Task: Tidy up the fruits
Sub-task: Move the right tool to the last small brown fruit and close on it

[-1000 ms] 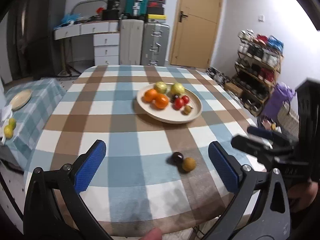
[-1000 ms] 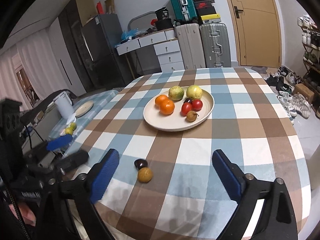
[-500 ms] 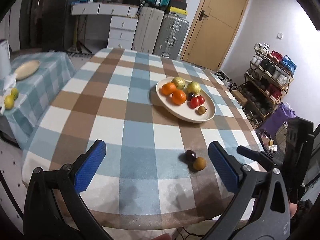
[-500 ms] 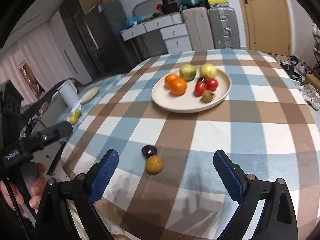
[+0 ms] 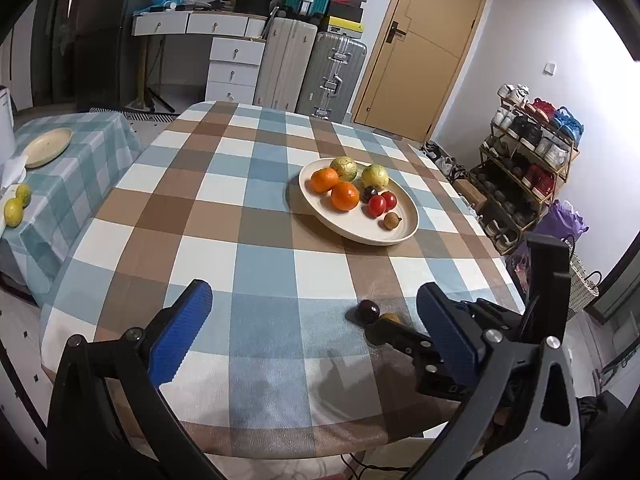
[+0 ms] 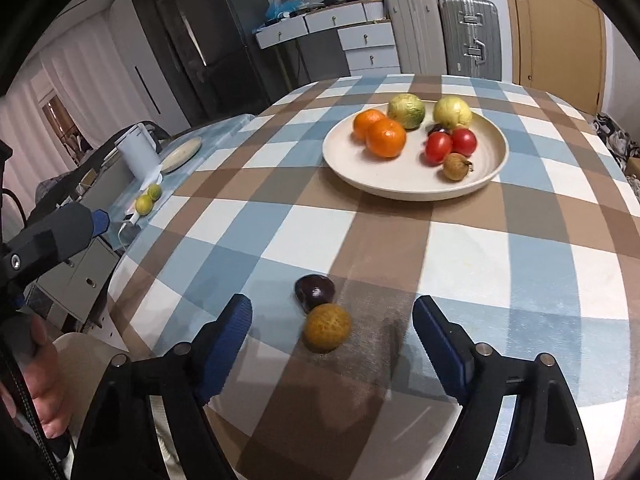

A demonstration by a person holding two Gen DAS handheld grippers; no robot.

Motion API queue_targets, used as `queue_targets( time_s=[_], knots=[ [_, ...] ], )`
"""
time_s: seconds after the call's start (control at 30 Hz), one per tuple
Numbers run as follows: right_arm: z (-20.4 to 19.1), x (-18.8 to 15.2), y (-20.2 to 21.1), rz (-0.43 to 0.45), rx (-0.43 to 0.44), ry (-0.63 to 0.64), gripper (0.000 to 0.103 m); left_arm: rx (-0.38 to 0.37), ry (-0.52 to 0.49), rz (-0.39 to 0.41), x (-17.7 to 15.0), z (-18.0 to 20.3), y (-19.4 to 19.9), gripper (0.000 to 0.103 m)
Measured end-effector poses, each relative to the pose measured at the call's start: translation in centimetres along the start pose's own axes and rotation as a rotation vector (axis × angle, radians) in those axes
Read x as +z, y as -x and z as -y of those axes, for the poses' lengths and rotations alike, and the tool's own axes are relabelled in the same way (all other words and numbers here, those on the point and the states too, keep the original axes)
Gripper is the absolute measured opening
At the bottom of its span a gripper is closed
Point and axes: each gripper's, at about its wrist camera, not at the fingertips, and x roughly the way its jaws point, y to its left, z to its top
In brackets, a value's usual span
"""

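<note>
A cream plate (image 6: 404, 184) (image 5: 400, 236) on the checked tablecloth holds two oranges (image 6: 385, 137), two green-yellow fruits, two red tomatoes (image 6: 450, 144), a dark fruit and a small brown fruit (image 6: 456, 166). Two loose fruits lie touching near the table's front edge: a dark purple one (image 6: 314, 289) (image 5: 368, 310) and a rough yellow-brown one (image 6: 327, 327). My right gripper (image 6: 332, 336) is open and empty, with the yellow-brown fruit between its fingers. In the left wrist view it covers most of that fruit. My left gripper (image 5: 316, 328) is open and empty, over the front of the table.
A lower side table (image 5: 80, 168) to the left carries a small plate (image 5: 48, 146), two lemons (image 5: 16, 206) and a white kettle (image 6: 138, 154). Suitcases, drawers and a door stand behind. A shoe rack (image 5: 532, 152) stands to the right.
My right gripper has moved forward and down, so its open fingers now flank the yellow-brown fruit. My left gripper's view has swung left. The fruits have not moved.
</note>
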Motion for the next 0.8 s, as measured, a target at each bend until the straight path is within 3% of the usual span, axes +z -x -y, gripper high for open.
queue_targets(
  time_s=[0.23, 0.37, 0.43, 0.53, 0.8],
  knots=[
    [-0.7, 0.1, -1.2, -0.048, -0.005, 0.027, 0.057, 0.001, -0.01, -0.009, -0.2, 0.0, -0.1, 0.102],
    [-0.9, 0.0, -1.4, -0.048, -0.011, 0.037, 0.049, 0.003, 0.002, -0.015, -0.3, -0.2, -0.1, 0.102],
    [-1.0, -0.1, -1.5, -0.056, -0.019, 0.045, 0.035, 0.007, 0.004, -0.021, -0.3, -0.2, -0.3, 0.102],
    [-0.9, -0.2, -1.7, -0.068, -0.026, 0.044, 0.028, 0.005, 0.003, -0.028, -0.4, -0.2, -0.5, 0.102],
    [-1.0, -0.4, -1.5, -0.079, -0.007, 0.056, 0.027, 0.009, 0.003, -0.035, -0.4, 0.0, -0.7, 0.102]
  ],
)
